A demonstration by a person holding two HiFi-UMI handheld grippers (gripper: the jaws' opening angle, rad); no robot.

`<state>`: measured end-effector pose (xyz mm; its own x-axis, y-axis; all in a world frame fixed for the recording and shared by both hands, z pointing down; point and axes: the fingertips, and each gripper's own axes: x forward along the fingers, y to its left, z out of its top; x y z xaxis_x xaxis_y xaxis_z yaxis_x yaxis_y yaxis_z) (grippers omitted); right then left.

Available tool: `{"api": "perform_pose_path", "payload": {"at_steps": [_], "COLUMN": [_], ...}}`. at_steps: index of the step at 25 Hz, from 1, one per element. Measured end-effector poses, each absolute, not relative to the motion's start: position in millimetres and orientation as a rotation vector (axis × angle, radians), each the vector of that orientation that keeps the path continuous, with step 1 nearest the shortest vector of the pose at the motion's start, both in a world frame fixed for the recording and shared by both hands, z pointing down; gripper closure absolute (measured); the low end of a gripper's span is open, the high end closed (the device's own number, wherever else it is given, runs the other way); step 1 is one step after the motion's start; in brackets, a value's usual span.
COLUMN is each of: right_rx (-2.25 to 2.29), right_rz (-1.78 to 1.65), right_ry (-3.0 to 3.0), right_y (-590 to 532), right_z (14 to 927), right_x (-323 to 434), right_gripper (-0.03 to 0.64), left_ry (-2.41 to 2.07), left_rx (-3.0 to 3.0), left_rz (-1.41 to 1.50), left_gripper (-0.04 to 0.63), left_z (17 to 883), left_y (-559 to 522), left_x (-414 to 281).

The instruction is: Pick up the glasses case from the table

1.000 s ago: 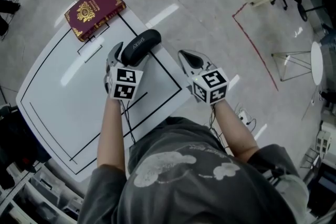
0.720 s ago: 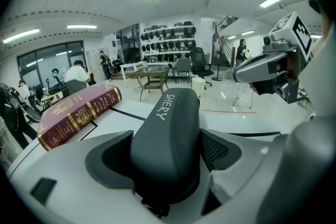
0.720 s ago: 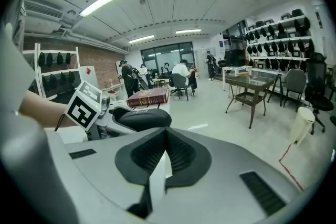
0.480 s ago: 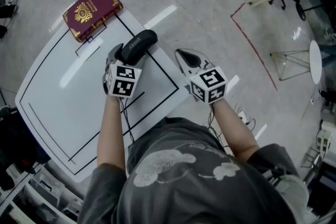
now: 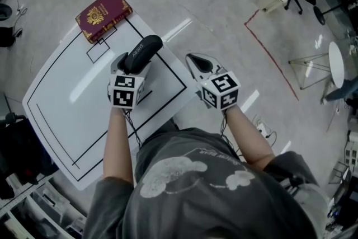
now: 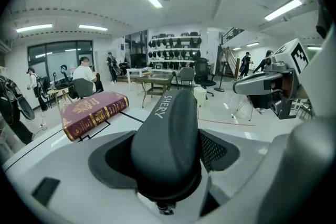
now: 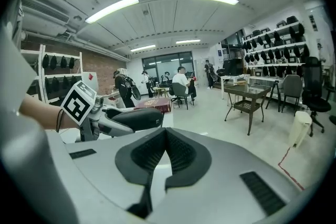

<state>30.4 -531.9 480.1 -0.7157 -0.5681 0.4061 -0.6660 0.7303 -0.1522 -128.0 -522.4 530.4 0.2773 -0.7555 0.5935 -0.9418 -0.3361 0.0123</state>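
Glasses case (image 5: 144, 50) now lifted off table (image 5: 67, 103), clamped in left tongs (image 5: 131, 62); right tongs (image 5: 197, 60) closed, empty.

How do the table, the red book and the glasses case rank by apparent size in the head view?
1. The table, by far the largest.
2. The red book.
3. The glasses case, smallest even though it is held nearer the camera.

Head view: near end of the glasses case (image 5: 143, 51) sits behind the left gripper (image 5: 133, 62) and its marker cube (image 5: 125, 91), and the tabletop's (image 5: 61, 92) near edge runs under the person's forearm (image 5: 118, 143) and torso (image 5: 190, 187). Right gripper view: book (image 7: 153, 106) at the tabletop's far corner is partly covered by the case, cover crest too small to make out. Left gripper view: case underside hidden, so clearance from the tabletop cannot be told.
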Motion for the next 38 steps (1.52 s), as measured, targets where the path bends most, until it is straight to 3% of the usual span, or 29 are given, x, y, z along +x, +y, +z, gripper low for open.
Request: {"api": "perform_pose_path", "payload": {"at_steps": [15,27,38], "right_rx": [0.804,0.803,0.86], "right_rz": [0.392,0.474,0.414], "right_ry": [-2.764,-2.763,-2.718], "right_y": [-452,-424,-372], "right_z": [439,451,442], "right_x": [25,10,-49], "right_gripper": [0.617,0.618,0.618], "left_ry": [-1.694,-1.737,-1.697], "left_rx": [2.142,2.08,2.125], "left_rz": [0.567,0.501,0.468], "left_gripper": [0.245,0.245,0.245], "left_z": [453,456,451], "left_y": [-395,-348,-281], "left_x": [-99,-131,-186]}}
